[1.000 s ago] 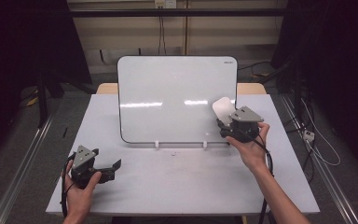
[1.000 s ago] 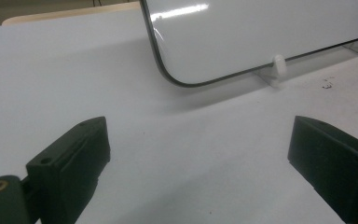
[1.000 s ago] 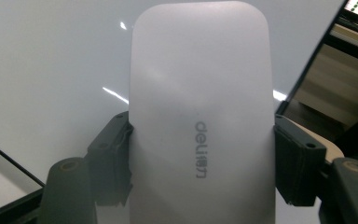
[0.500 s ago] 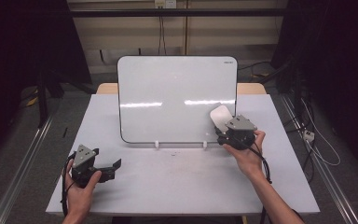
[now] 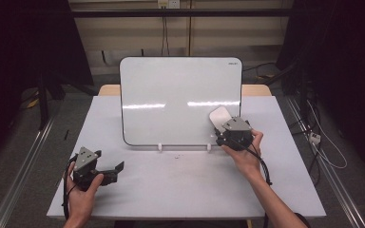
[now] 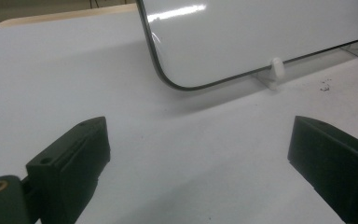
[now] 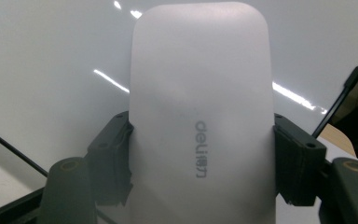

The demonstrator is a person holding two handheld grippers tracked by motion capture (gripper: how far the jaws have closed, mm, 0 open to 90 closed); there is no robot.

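Your right gripper (image 5: 229, 134) has its jaws clamped on the sides of the white eraser (image 7: 200, 121), which you hold against the lower right part of the whiteboard (image 5: 171, 99), just above its bottom edge. The board stands propped on small white feet (image 6: 276, 70) at the middle of the counter (image 5: 180, 190), and its face looks blank and clean apart from light glare, so the wiping seems close to finished; only this last corner appears left. Your left gripper (image 5: 105, 172) rests low at the near left of the counter, jaws wide apart and holding nothing, well clear of the board.
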